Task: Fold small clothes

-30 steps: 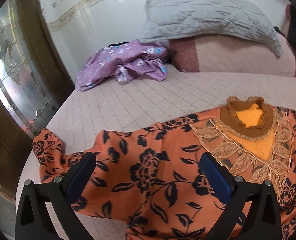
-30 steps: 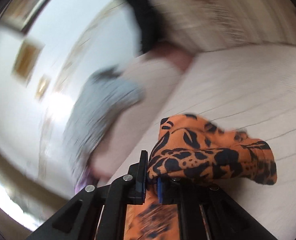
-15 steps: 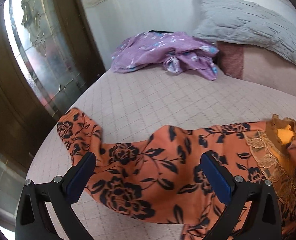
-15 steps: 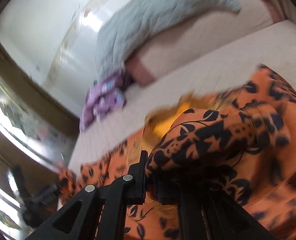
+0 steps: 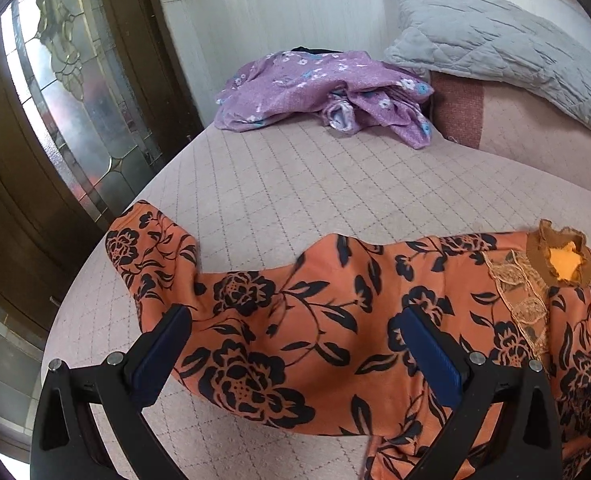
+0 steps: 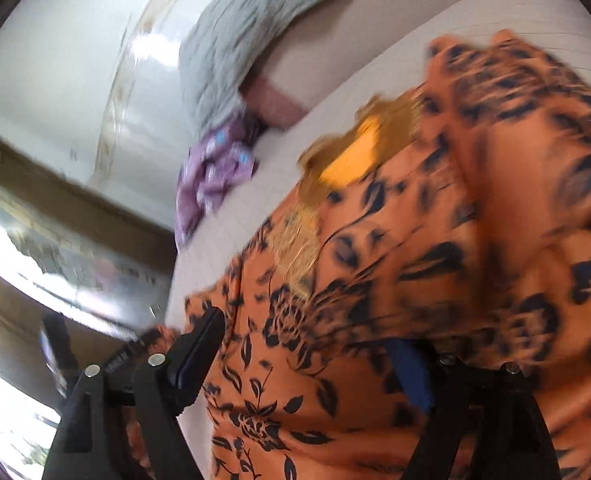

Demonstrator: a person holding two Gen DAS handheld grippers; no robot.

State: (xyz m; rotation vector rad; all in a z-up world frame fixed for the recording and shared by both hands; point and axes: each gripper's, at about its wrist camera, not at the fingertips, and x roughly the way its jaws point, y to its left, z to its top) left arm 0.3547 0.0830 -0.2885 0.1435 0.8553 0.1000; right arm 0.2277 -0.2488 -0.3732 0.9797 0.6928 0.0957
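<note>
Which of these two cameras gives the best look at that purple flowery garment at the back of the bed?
The left wrist view: the purple garment lies sharp and whole, crumpled beside the grey pillow. The right wrist view shows it only as a small, blurred patch.

A floral top [image 5: 319, 320] lies spread across the near part of the bed [image 5: 315, 184], one sleeve [image 5: 147, 248] reaching the bed's left edge and its collar [image 5: 563, 256] toward the right. A crumpled garment [image 5: 327, 92] sits at the far edge, left of a pillow [image 5: 503, 48] propped on a bolster [image 5: 507, 128].
</note>
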